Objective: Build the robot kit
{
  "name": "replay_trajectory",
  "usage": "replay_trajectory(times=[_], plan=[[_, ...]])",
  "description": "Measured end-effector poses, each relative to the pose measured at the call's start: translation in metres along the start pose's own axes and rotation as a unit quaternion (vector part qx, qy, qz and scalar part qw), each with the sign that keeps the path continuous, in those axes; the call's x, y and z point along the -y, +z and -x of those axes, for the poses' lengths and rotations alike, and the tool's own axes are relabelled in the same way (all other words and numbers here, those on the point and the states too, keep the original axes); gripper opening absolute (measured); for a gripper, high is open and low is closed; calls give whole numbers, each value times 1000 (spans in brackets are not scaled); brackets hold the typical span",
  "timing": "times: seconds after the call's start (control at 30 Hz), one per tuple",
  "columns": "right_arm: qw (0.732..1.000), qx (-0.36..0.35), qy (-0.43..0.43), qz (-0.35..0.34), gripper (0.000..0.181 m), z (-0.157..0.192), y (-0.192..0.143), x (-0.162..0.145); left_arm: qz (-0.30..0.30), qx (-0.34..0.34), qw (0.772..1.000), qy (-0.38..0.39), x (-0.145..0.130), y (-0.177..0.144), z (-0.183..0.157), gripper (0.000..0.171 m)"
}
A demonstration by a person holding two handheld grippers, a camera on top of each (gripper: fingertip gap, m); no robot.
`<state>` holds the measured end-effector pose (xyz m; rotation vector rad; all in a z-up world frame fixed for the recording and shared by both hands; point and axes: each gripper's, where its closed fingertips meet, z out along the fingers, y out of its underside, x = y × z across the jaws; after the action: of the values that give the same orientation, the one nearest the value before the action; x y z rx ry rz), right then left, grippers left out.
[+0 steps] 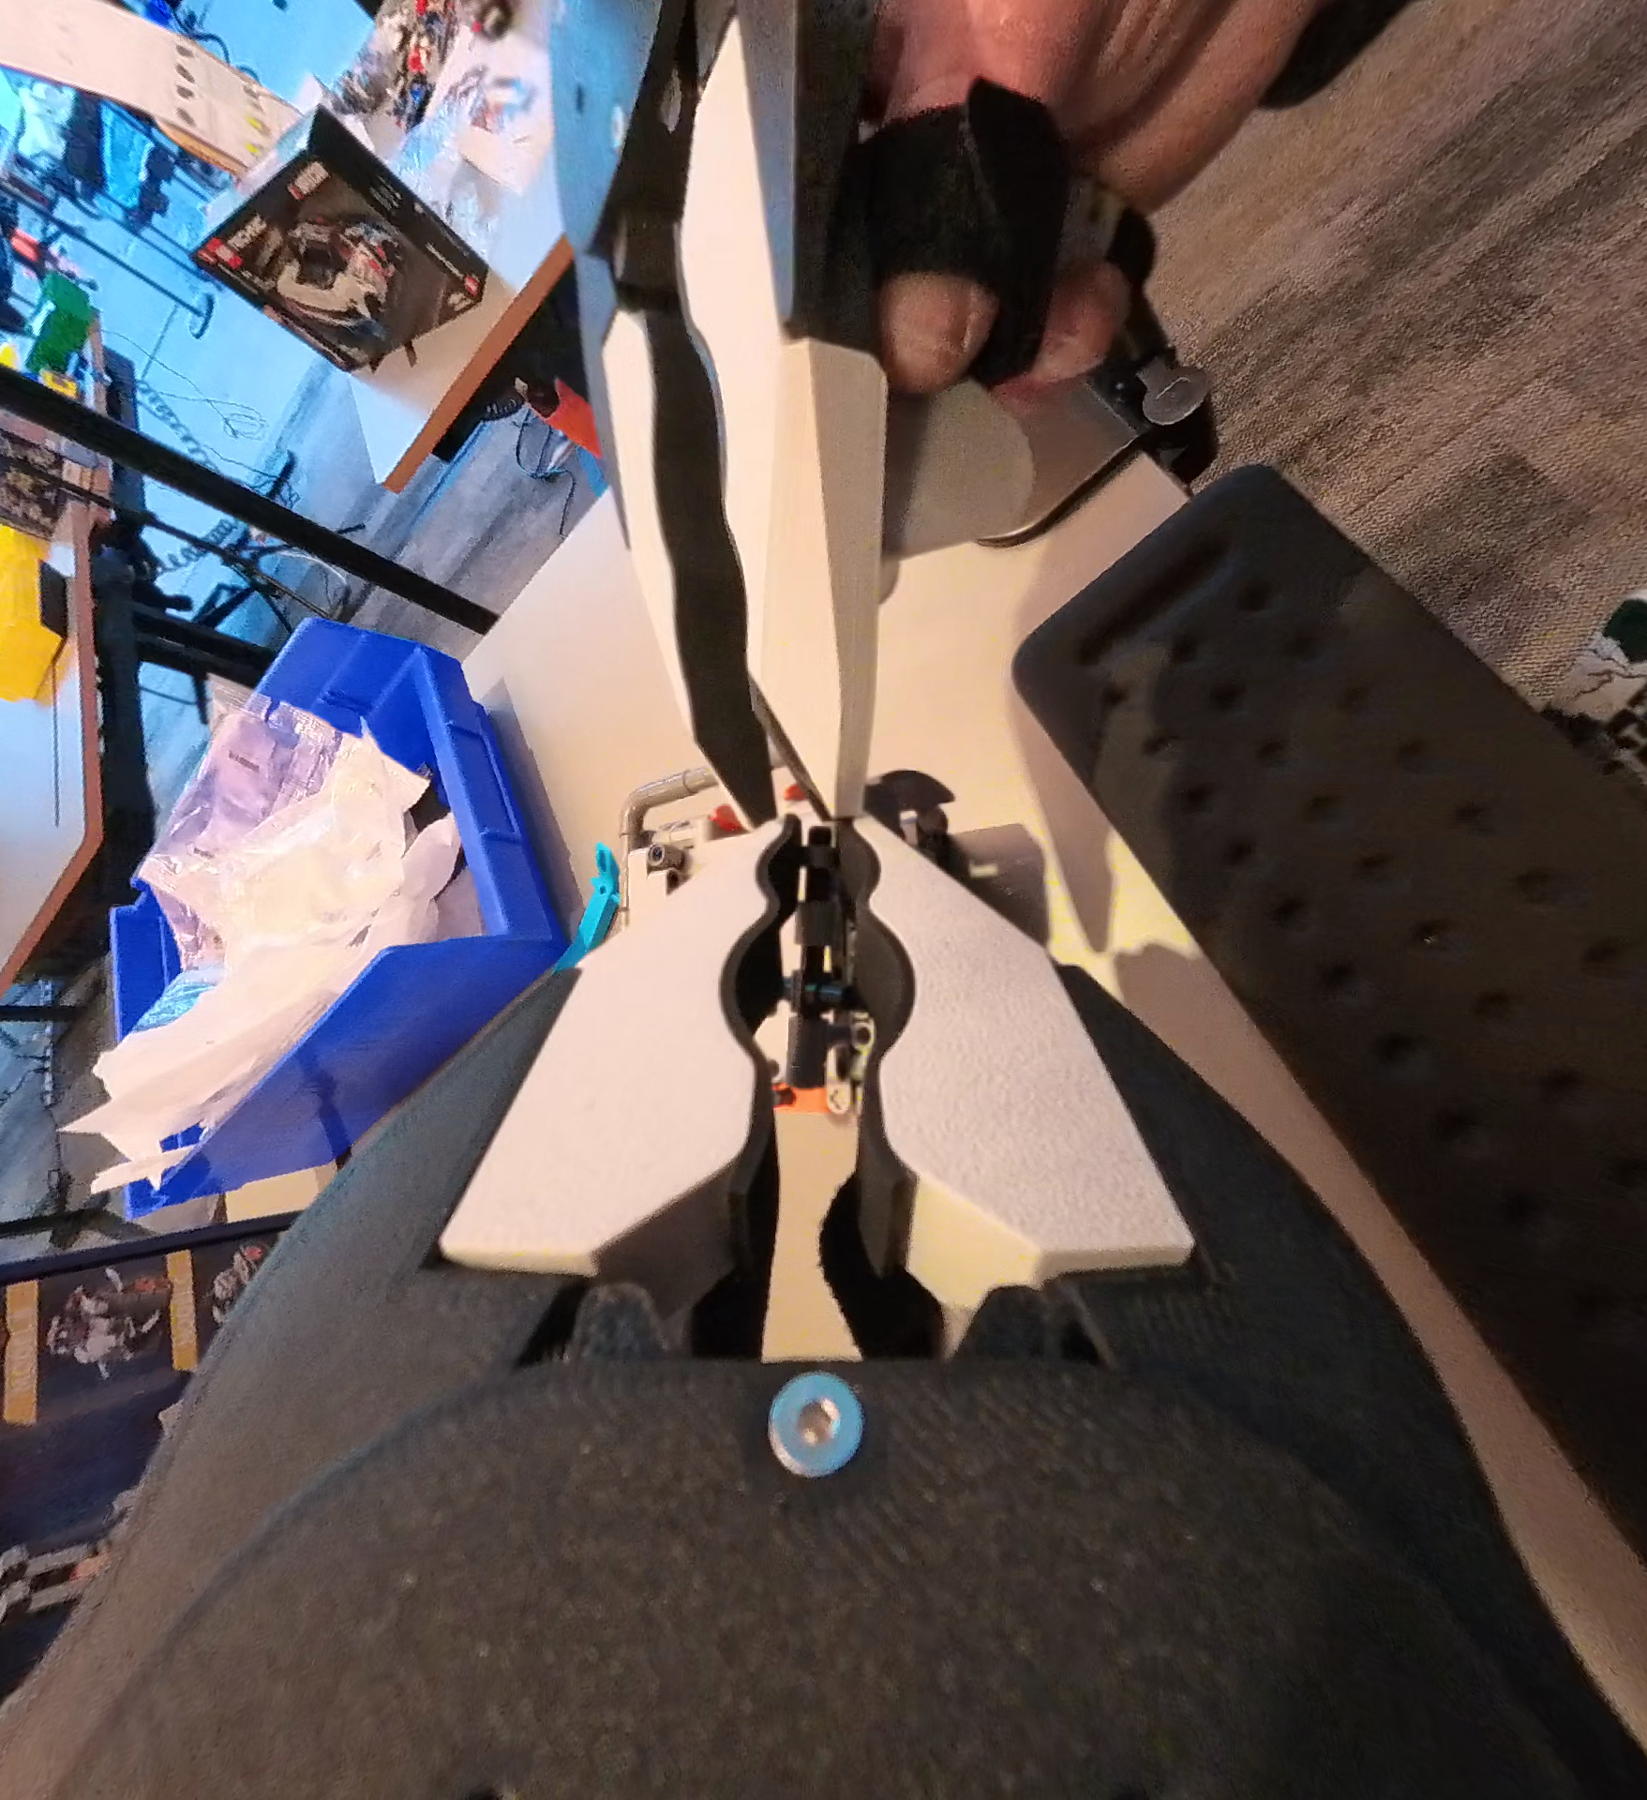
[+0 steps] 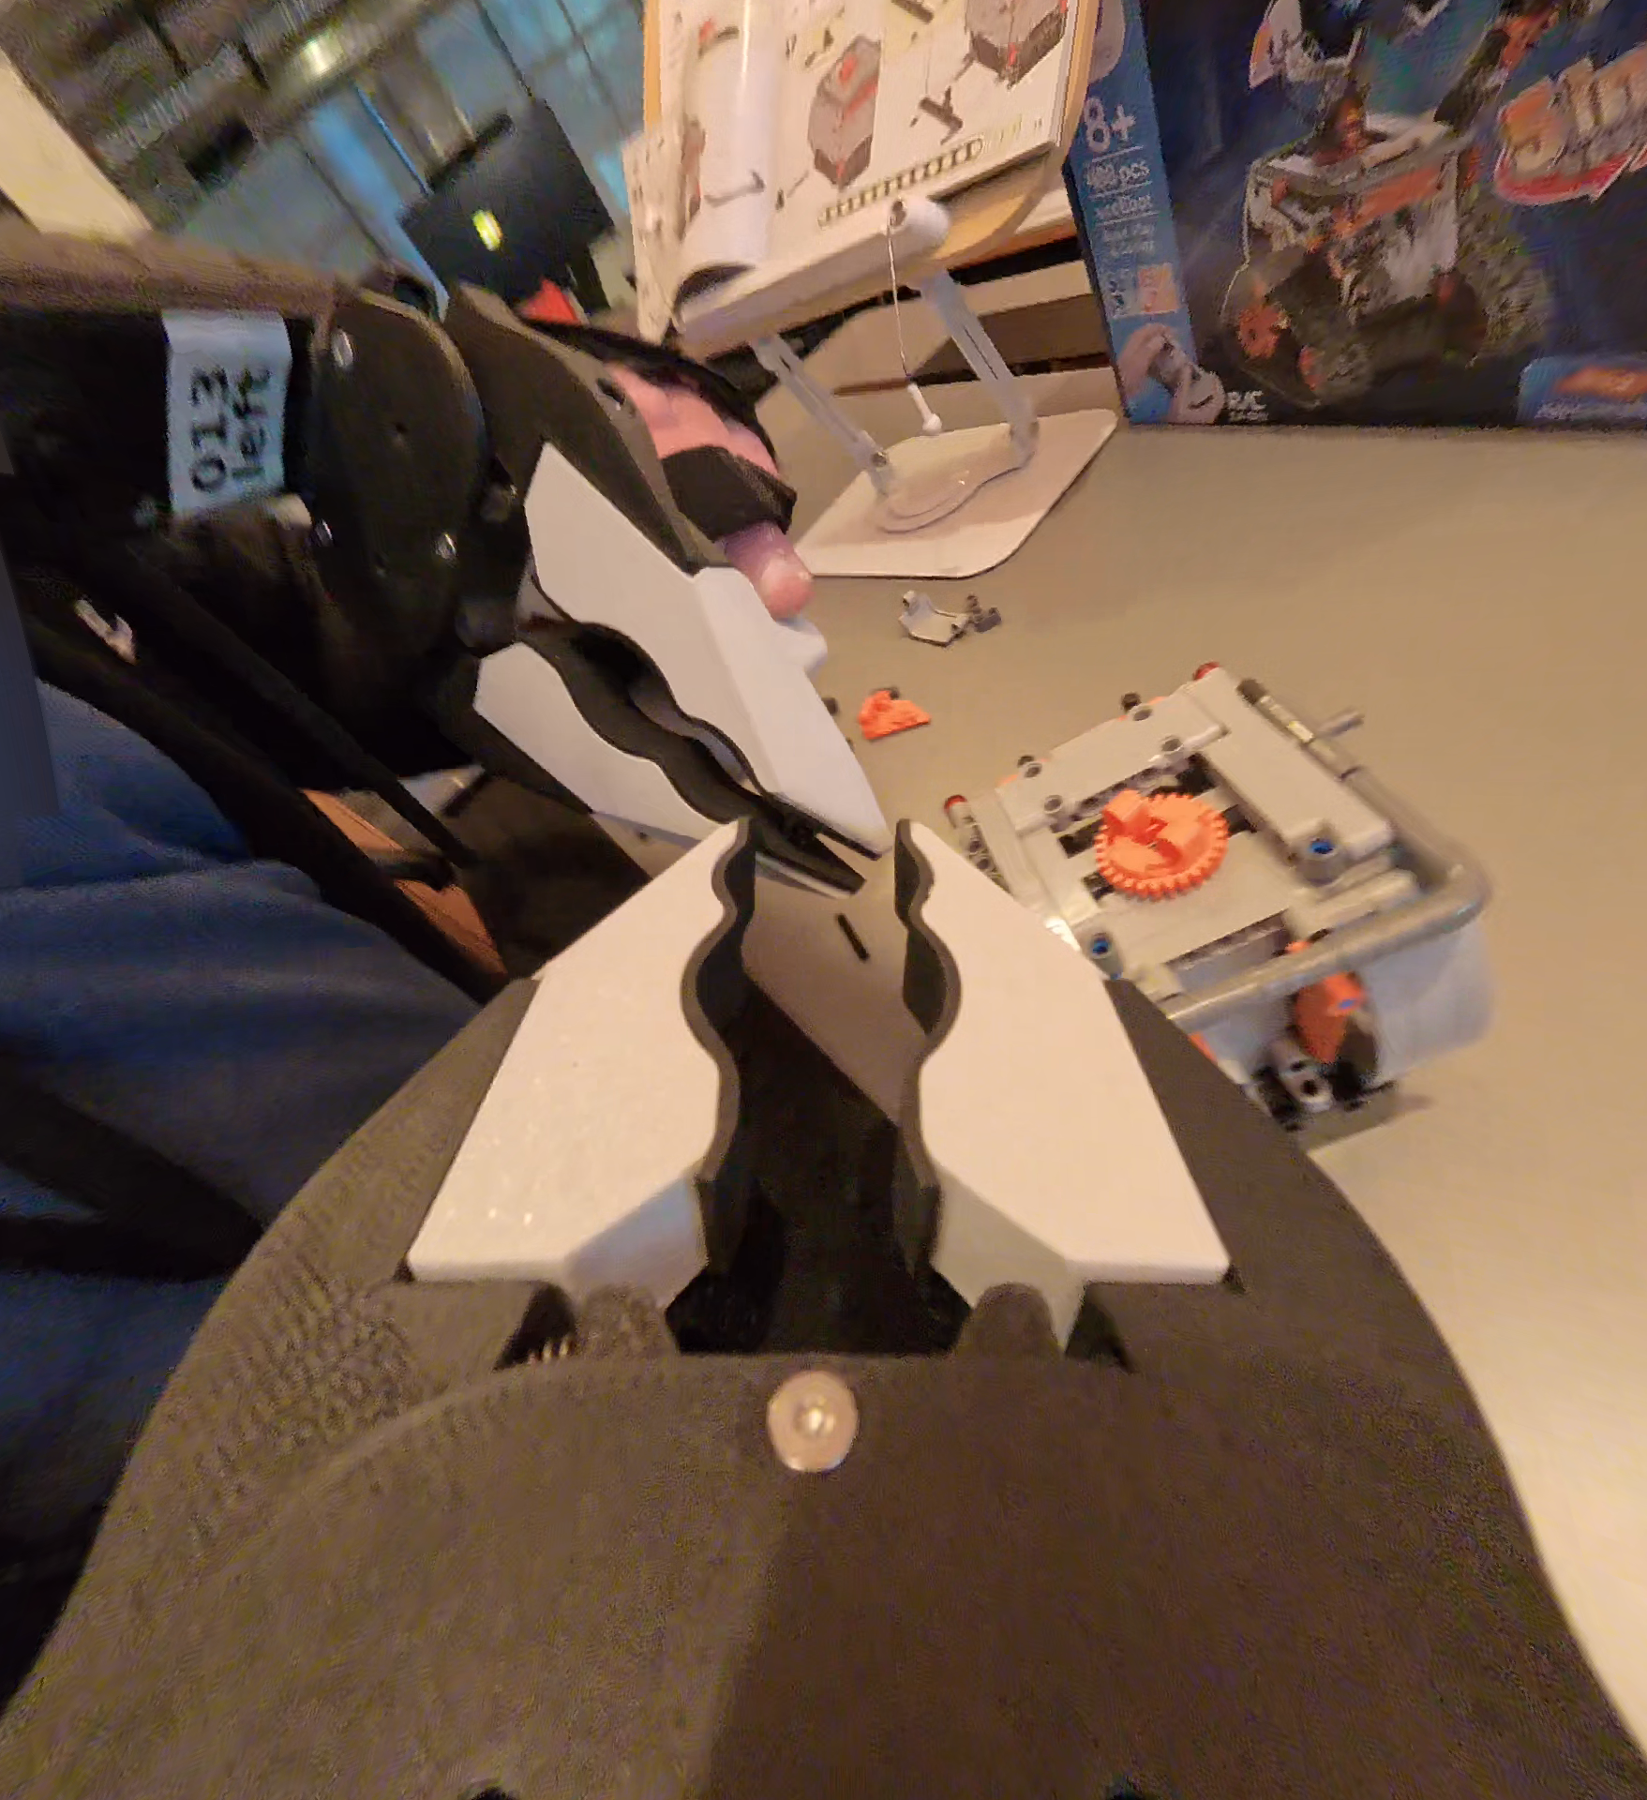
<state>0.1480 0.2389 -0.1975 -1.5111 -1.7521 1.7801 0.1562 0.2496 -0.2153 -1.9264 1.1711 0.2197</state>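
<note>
While my right gripper point(image 2: 829, 843) sits released, jaws parted just left of the grey brick model point(image 2: 1218, 877), my left gripper point(image 1: 814, 847) shows only a narrow slot. Small black parts point(image 1: 819, 955) with a blue pin fill that slot, but I cannot tell whether they are clenched or lie beyond it. Both sets of tips nearly meet at the model's near left corner. The model is a squarish grey frame on the table point(image 2: 1384, 584), with an orange gear point(image 2: 1160, 847) on top. A loose orange piece point(image 2: 892, 716) lies left of it. A white printed label point(image 2: 225, 419) sits on the left gripper's body. Behind the model stand an instruction booklet point(image 2: 858, 107) on a stand and a printed toy box point(image 2: 1433, 214). A blue bin point(image 1: 391, 877) of plastic bags is also nearby.
</note>
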Motion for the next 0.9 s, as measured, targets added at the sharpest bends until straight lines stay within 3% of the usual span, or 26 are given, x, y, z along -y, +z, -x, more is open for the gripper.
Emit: replay_trajectory(times=[0.13, 0.37, 0.4, 0.6, 0.73, 0.9], plan=[[996, 23, 88, -17, 36, 4, 5, -10, -6, -10, 1000, 11, 1, -4, -11, 4], [959, 178, 217, -40, 42, 46, 21, -32, -47, -40, 997, 44, 18, -17, -46, 4], [954, 187, 227, -52, 35, 48, 23, -34, -39, -38, 997, 48, 15, -15, -50, 4], [947, 186, 248, -83, 25, 47, 30, -51, -65, -58, 996, 6, 4, -10, -68, 5], [951, 174, 237, -97, 24, 45, 33, -50, -77, -62, 995, -20, 3, -12, -69, 10], [937, 209, 253, -119, 21, 47, 37, -43, -84, -75, 991, -67, 2, -18, -67, 15]])
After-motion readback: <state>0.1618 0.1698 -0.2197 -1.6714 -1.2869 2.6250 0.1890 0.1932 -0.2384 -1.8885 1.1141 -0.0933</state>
